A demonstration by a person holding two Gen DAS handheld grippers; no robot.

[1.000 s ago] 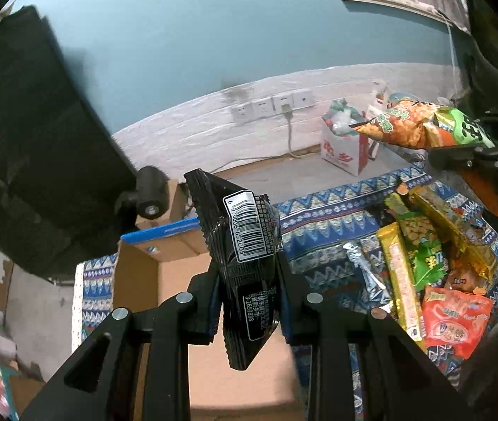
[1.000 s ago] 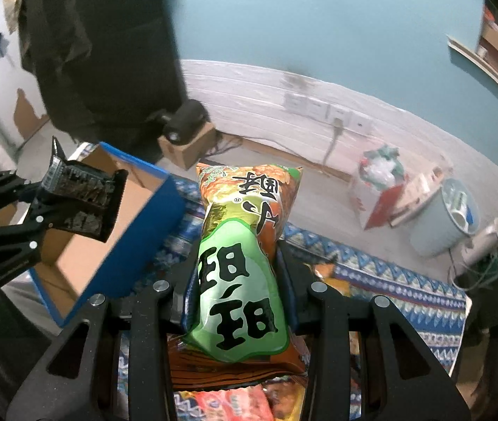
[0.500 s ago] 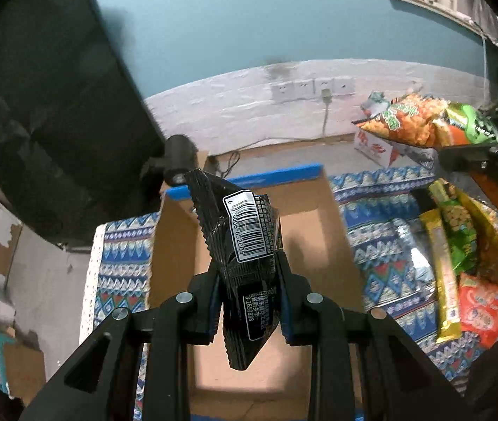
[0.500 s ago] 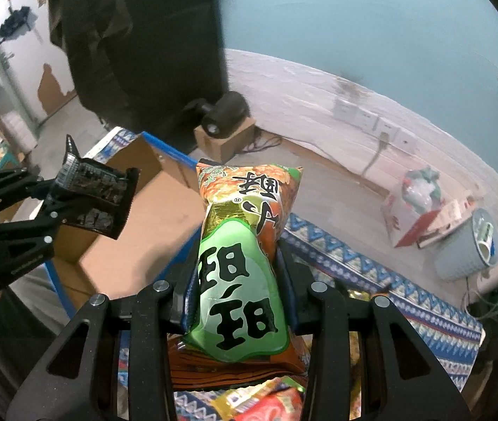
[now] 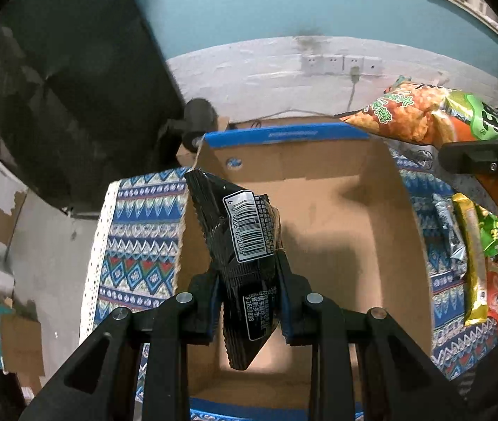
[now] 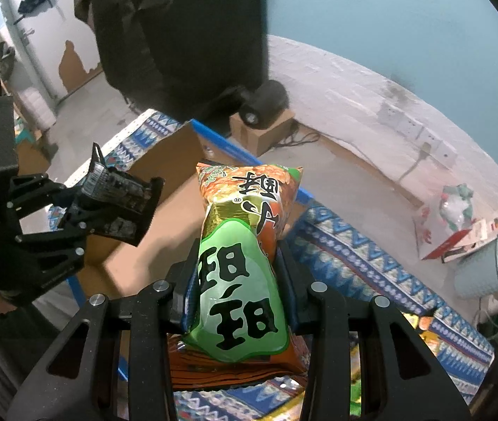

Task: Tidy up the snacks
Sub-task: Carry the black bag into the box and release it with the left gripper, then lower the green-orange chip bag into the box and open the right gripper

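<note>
My left gripper [image 5: 249, 280] is shut on a black snack packet [image 5: 245, 245] with a white barcode label and holds it above the open cardboard box [image 5: 336, 217] with blue rims. My right gripper [image 6: 238, 280] is shut on an orange and green snack bag [image 6: 245, 263] and holds it over the box's right edge [image 6: 164, 245]. The bag also shows in the left wrist view [image 5: 424, 119], at the box's far right corner. The left gripper with the black packet shows in the right wrist view [image 6: 108, 203], at the left. The box floor I can see is bare.
The box stands on a blue patterned cloth [image 5: 136, 238]. Several loose snack packets [image 5: 477, 263] lie on the cloth right of the box. A dark chair [image 6: 185, 35] and a small box with a wheel [image 6: 263, 119] stand beyond. A pale bin [image 6: 487, 266] stands on the floor at right.
Both grippers have moved left toward the box with their snacks. The box now lies under the left gripper, and the right bag has reached the box's right edge.
</note>
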